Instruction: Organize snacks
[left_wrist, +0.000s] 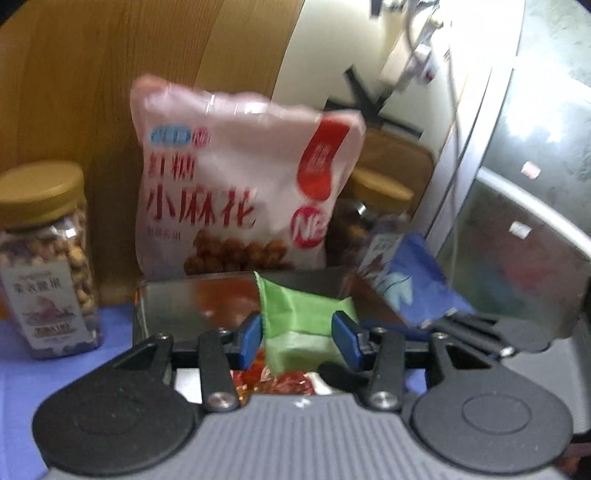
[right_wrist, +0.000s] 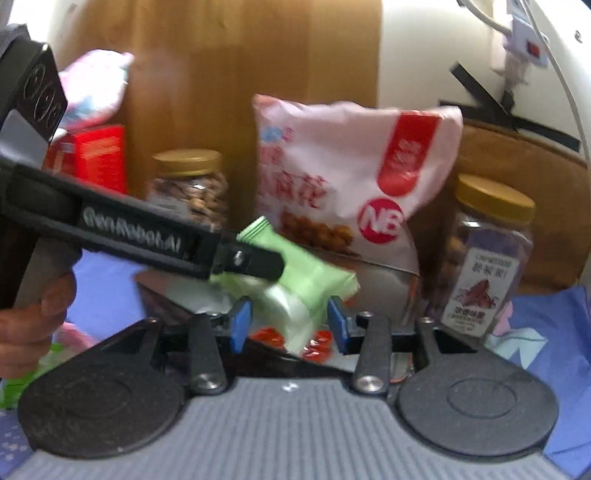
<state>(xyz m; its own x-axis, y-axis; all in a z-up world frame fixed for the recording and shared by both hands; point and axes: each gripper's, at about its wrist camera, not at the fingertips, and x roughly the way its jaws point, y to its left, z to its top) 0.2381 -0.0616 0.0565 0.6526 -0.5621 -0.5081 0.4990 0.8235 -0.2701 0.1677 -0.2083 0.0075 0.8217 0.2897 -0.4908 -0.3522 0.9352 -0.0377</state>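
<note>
My left gripper (left_wrist: 300, 335) is shut on a green snack packet (left_wrist: 303, 317) and holds it over a shiny metal box (left_wrist: 177, 306) with red-wrapped snacks (left_wrist: 280, 380) inside. In the right wrist view the left gripper (right_wrist: 258, 258) comes in from the left, holding the same green packet (right_wrist: 295, 291) above the box (right_wrist: 380, 280). My right gripper (right_wrist: 290, 325) is open, its blue pads on either side of the packet's lower end without clear contact. A big pink snack bag (left_wrist: 240, 184) stands behind the box; it also shows in the right wrist view (right_wrist: 354, 173).
Nut jars with gold lids stand left (left_wrist: 48, 266) and right (left_wrist: 373, 214) of the pink bag, also in the right wrist view (right_wrist: 192, 188) (right_wrist: 484, 258). A blue packet (left_wrist: 417, 280) leans at the box's right. A red box (right_wrist: 96, 158) stands back left. A wooden panel (left_wrist: 147, 74) is behind.
</note>
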